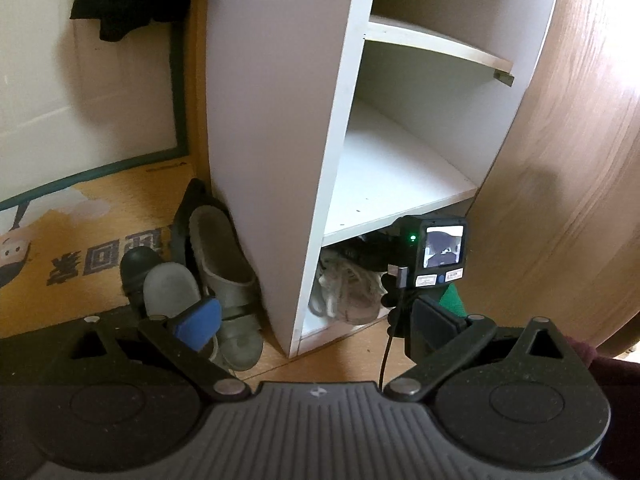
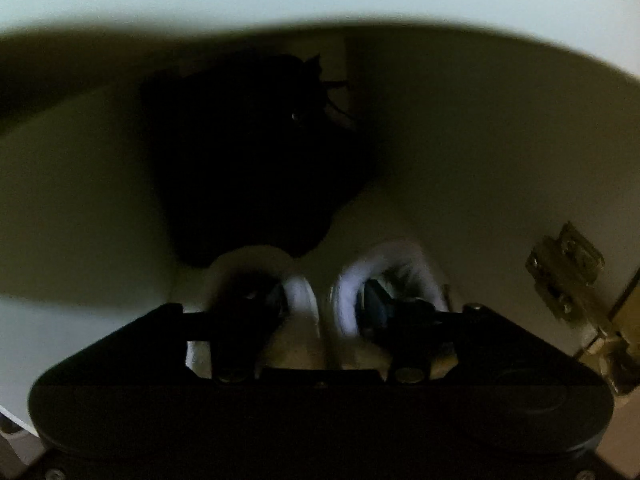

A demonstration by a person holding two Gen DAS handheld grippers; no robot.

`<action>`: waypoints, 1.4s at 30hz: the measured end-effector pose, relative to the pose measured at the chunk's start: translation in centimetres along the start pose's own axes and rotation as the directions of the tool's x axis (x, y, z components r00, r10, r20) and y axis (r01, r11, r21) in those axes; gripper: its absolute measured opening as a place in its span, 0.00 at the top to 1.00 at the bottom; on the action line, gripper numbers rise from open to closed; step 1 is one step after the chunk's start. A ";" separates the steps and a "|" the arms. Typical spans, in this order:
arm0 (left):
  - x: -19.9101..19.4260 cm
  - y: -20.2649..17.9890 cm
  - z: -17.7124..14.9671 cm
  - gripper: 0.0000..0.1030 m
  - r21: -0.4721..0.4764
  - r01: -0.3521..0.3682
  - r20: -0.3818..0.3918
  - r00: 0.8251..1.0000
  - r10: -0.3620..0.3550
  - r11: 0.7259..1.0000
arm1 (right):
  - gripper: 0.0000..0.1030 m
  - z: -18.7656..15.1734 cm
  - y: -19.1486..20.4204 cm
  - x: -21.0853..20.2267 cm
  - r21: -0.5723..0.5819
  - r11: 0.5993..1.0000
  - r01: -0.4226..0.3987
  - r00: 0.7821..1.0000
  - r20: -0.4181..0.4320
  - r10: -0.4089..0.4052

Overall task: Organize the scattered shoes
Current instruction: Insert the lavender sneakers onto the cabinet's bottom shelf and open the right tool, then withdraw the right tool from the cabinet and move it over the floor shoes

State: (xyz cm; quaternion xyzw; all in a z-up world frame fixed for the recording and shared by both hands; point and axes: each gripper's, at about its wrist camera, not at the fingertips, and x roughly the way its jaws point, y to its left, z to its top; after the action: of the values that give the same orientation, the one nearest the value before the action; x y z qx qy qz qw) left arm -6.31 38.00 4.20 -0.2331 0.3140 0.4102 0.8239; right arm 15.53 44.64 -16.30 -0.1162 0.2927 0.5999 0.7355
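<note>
Down low, my left tool (image 1: 316, 328) hangs spread and empty before the white laminate shoe cabinet (image 1: 276, 120). My right tool (image 2: 320, 300) reaches into its bottom compartment, fingers inside two pale shoes (image 2: 348, 292); its grip I cannot tell. Grey worn slippers (image 1: 224, 264) lie beside the cabinet.

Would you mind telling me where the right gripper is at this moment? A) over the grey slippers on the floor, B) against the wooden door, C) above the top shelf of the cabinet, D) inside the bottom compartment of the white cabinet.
D: the left wrist view shows the right gripper reaching into the bottom compartment of the white shelved cabinet, beside the pale worn shoes.
</note>
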 end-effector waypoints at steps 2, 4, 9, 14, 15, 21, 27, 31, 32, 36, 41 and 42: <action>-0.1 -0.2 0.0 0.01 0.003 0.004 0.001 1.000 -0.004 1.000 | 0.45 0.3 -0.1 -0.2 0.014 1.000 0.002 1.000 0.000 -0.002; -0.2 -0.3 0.0 0.01 0.004 0.007 0.002 1.000 -0.007 1.000 | 0.42 0.6 -0.2 -0.6 0.027 1.000 -0.003 1.000 0.009 0.003; -0.7 -0.2 0.0 0.01 0.000 0.010 0.019 1.000 -0.010 1.000 | 0.27 -0.2 -0.1 -3.6 -0.002 1.000 -0.029 0.999 0.038 0.029; -1.1 0.3 -0.3 0.01 -0.010 0.009 0.020 1.000 -0.009 1.000 | 0.24 -2.8 0.0 -6.6 -0.112 0.992 -0.049 0.999 0.015 0.051; -1.2 0.4 -0.4 0.01 -0.010 0.012 0.020 1.000 -0.012 1.000 | 0.24 -3.3 -0.2 -7.0 -0.119 0.992 -0.051 0.999 0.010 0.052; -2.2 0.6 -0.7 0.01 -0.011 0.023 0.026 0.999 -0.023 1.000 | 0.24 -6.9 -0.4 -7.3 -0.152 0.988 -0.039 0.996 -0.090 0.026; -2.2 0.7 -0.7 0.01 -0.014 0.031 0.030 0.999 -0.031 0.999 | 0.24 -7.1 -0.9 -5.2 -0.126 0.992 0.007 0.988 -0.155 -0.026; -2.2 1.0 -0.6 0.01 -0.021 0.027 0.027 0.999 -0.026 0.999 | 0.22 -7.1 -1.5 -5.0 -0.104 0.995 0.009 0.990 -0.139 -0.023; -2.1 1.0 -0.6 0.01 -0.020 0.028 0.027 0.999 -0.027 0.999 | 0.23 -7.1 -1.5 -4.9 -0.099 0.995 0.004 0.991 -0.136 -0.018; -2.1 0.9 -0.5 0.01 -0.020 0.031 0.026 0.999 -0.031 0.999 | 0.24 -6.6 -1.4 -4.4 -0.074 0.997 -0.010 0.991 -0.131 0.000; -2.3 0.8 -0.5 0.01 -0.017 0.032 0.031 0.999 -0.031 0.999 | 0.23 -5.7 -1.2 -3.6 -0.038 0.999 -0.022 0.991 -0.134 0.017; -2.3 0.7 -0.5 0.01 -0.016 0.032 0.033 0.999 -0.032 0.999 | 0.23 -5.6 -1.1 -3.4 -0.031 0.999 -0.024 0.991 -0.134 0.020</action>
State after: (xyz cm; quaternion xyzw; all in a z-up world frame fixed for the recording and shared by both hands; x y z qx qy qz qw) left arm -8.08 36.85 5.44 -0.2384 0.2935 0.4034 0.8332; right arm 14.61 38.67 -19.00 -0.1649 0.3329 0.6036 0.7055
